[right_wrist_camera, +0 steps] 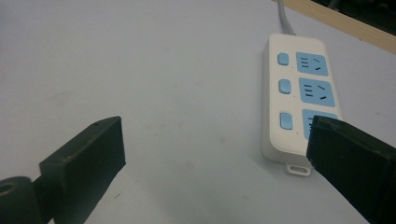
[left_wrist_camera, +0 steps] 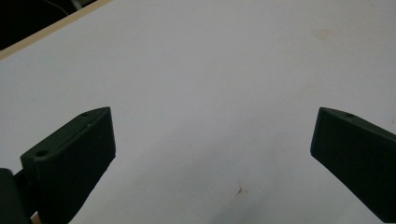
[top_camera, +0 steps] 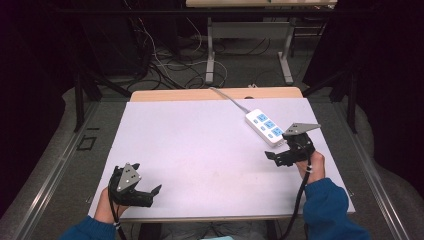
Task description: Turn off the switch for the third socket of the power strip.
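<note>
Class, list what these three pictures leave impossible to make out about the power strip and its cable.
- Power strip: in the right gripper view, the right tongs' black jaw covers part of its nearest socket.
- Cable: in the high view its far end drops behind the table edge; whether it is plugged in is hidden.
- Switch markings: too small.

A lab or workshop recording bay: a white-topped table stands between dark curtains, tangled cables strewn on the grey floor beyond, a second table's metal legs at far centre.

White power strip with three blue sockets, flat on the table's far right, cord trailing away.
</note>
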### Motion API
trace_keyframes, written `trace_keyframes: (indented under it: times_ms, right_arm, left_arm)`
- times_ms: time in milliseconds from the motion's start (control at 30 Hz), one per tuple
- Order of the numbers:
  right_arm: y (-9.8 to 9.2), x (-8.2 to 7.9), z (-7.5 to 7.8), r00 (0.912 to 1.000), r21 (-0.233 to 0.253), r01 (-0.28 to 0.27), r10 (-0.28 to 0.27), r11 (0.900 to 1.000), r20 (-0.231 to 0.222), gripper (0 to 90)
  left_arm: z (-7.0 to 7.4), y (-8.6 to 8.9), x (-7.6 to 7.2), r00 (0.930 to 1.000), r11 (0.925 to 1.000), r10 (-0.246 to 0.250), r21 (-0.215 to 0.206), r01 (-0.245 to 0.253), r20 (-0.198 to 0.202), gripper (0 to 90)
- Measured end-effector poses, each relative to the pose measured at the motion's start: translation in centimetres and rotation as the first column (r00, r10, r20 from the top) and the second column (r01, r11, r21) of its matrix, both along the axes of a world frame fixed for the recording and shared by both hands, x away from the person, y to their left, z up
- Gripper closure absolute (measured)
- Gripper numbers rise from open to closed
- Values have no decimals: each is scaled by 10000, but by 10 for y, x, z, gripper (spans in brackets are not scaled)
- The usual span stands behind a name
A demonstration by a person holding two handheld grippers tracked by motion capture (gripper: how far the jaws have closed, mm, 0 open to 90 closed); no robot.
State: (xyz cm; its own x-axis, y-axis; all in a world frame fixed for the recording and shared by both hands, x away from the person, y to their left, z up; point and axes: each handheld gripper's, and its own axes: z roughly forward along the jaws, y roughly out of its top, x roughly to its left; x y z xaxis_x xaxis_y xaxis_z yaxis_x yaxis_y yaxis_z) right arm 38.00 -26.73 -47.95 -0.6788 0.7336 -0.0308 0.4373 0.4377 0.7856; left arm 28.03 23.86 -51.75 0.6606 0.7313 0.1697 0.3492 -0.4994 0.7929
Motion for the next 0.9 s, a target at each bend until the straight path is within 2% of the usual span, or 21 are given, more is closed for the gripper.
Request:
trace_keyframes:
  times_ms: [33,267,300,367,467,567,633,900]
  right_arm:
    - [0,2,0,10000,-2,50,-50,10000,-9,41]
    - [-3,16,3,9998,-139,184,-183,9997,33,41]
    - [-3,18,3,9996,-150,269,-268,9995,60,41]
    - [-4,22,3,9995,-128,308,-308,9994,6,40]
    - [-5,29,3,9992,-90,405,-405,9991,15,38]
    - [-7,36,3,9985,24,538,-538,9985,-45,36]
    - [-9,41,2,9980,6,632,-632,9980,-65,37]
    - [-15,54,-1,9958,231,889,-884,9958,-247,35]
  left_arm:
    - [0,1,0,10000,10000,-7,78,7,9,2]
    - [0,1,1,10000,10000,-74,-46,74,-27,2]
    - [0,2,1,9999,9999,-86,60,86,63,2]
    - [0,1,1,9999,9999,-107,-44,107,-48,2]
    - [-1,1,1,9999,9999,-102,18,102,-101,2]
    - [0,2,1,9999,9999,-132,13,132,20,2]
    - [-1,1,0,9998,9999,-148,11,148,-94,2]
    - [-1,2,2,9999,9999,-137,68,137,-39,2]
